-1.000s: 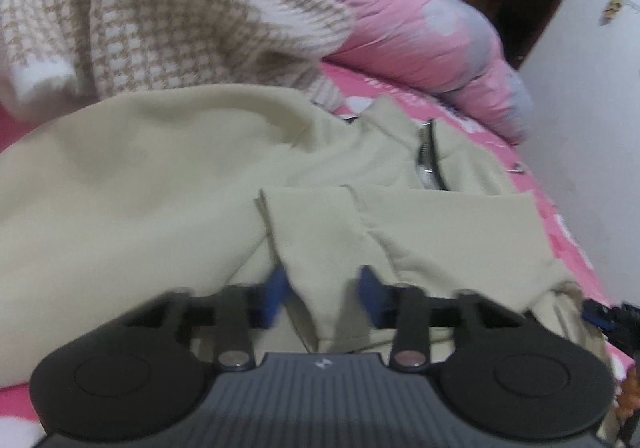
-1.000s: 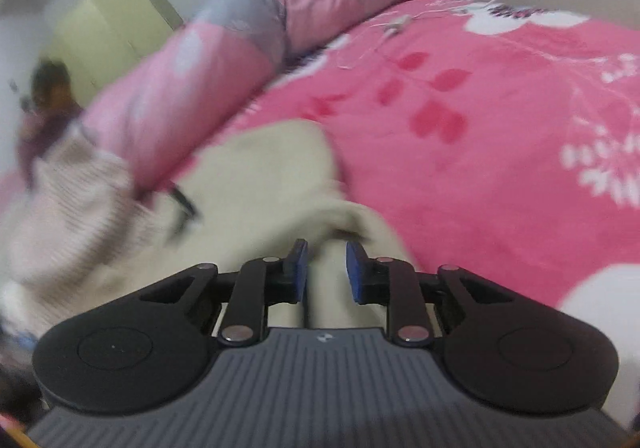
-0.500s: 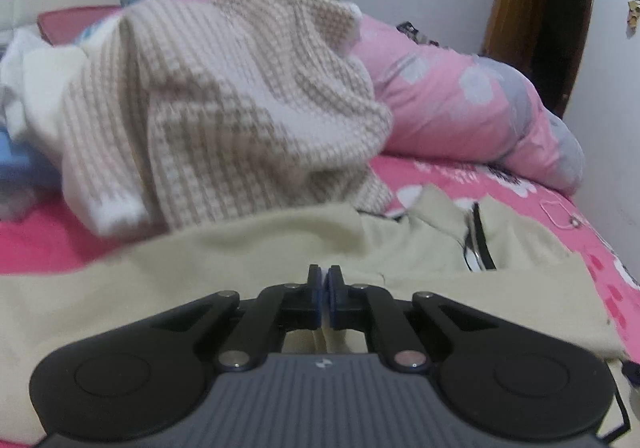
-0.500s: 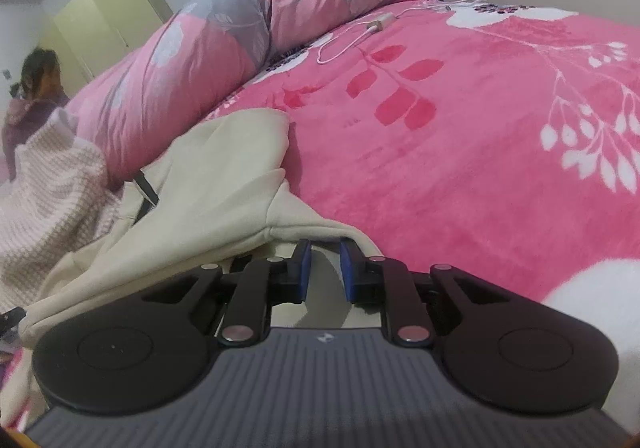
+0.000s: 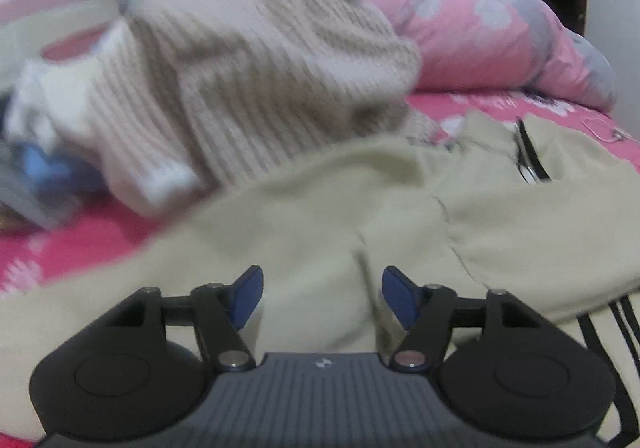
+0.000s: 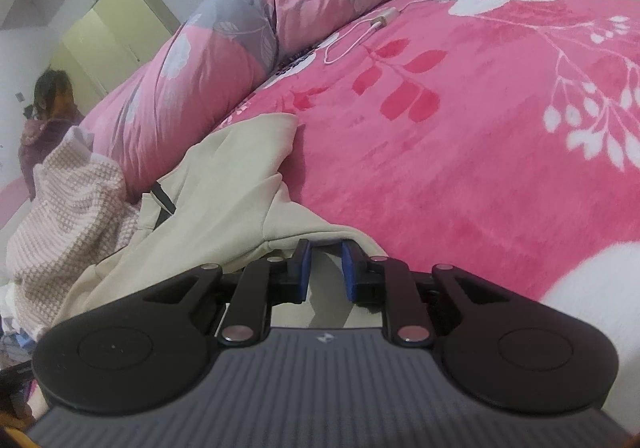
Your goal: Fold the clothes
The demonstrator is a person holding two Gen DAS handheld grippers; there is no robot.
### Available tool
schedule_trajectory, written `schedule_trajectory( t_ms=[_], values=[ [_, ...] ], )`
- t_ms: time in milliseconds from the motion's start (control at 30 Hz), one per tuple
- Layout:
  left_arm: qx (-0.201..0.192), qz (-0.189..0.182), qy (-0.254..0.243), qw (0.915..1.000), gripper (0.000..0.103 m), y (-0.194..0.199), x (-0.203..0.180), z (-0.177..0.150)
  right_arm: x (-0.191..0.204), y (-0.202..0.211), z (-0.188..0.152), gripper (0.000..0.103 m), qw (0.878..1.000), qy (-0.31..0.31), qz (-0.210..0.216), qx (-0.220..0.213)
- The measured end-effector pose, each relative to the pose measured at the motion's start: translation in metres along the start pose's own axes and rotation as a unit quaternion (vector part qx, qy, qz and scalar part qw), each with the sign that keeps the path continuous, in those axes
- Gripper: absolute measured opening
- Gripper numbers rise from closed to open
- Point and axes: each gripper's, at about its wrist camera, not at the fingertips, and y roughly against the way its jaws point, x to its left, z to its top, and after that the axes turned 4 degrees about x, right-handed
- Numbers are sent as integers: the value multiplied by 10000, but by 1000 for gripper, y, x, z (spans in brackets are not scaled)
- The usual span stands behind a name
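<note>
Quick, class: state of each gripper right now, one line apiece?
Left gripper: open, jaws just opened, cream sweatshirt lies between them, not pinched.
Right gripper: narrowly apart at the cream sweatshirt's edge; a grip cannot be told.

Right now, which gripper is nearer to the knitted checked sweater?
Left. The left gripper hangs open over the beige garment, the knitted sweater just beyond. The right gripper is at the garment's far edge by the pink blanket.

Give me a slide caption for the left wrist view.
Left tool open over a beige zip-neck sweatshirt on a pink bed.
</note>
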Motion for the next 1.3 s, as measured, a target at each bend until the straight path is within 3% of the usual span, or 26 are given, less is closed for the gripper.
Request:
schedule_trajectory(
  t_ms=[100, 200, 267, 367, 533, 600, 667, 733, 833, 967, 1000, 1067, 1100, 1133, 1233, 1300],
  values=[
    [-113, -132, -554, 9983, 72, 5, -18, 30, 0, -1, 1, 16, 10000, -8, 13, 13],
    [-246, -815, -1235, 9887, 79, 3, -75, 69, 1, -1, 0, 16, 10000, 42, -15, 4],
    [-309, -1469, -1451, 9780, 86, -3, -121, 94, 1, -2, -1, 16, 10000, 66, -4, -7],
    [-366, -2470, -1594, 9551, 87, -16, -192, 128, -1, -4, -3, 17, 9999, 94, 43, -18],
    [-274, -3528, -1956, 9146, 86, -38, -303, 135, -1, -4, -5, 17, 9998, 174, 54, -31],
    [-216, -3526, -2052, 9127, 86, -50, -341, 131, 1, -5, -6, 17, 9997, 229, 17, -27],
    [-37, -3492, -1952, 9165, 86, -62, -369, 128, 3, -5, -6, 18, 9996, 287, -10, -23],
    [105, -3367, -1713, 9258, 86, -80, -384, 133, 3, -5, -6, 18, 9996, 266, 11, -17],
    [281, -2955, -1902, 9358, 83, -103, -403, 137, 1, -5, -5, 18, 9997, 231, 47, -19],
    [955, -2874, -2178, 9278, 78, -122, -408, 136, 2, -5, -5, 19, 9997, 228, 71, -9],
    [950, -2876, -2041, 9309, 71, -124, -405, 135, 2, -5, -5, 20, 9997, 241, 71, -6],
    [980, -2881, -1974, 9319, 47, -126, -405, 133, 3, -5, -5, 20, 9996, 254, 77, -1],
    [1003, -2909, -2025, 9297, 26, -126, -406, 132, 2, -4, -5, 21, 9997, 243, 87, -1],
    [1045, -2891, -2035, 9296, 14, -127, -406, 131, 2, -4, -5, 21, 9997, 234, 95, -2],
    [1377, -3221, -1371, 9265, 7, -131, -389, 138, 2, -4, -5, 21, 9997, 218, 109, 0],
    [1674, -3672, -288, 9145, 6, -139, -360, 145, 1, -3, -5, 21, 9997, 199, 131, -1]
  ],
)
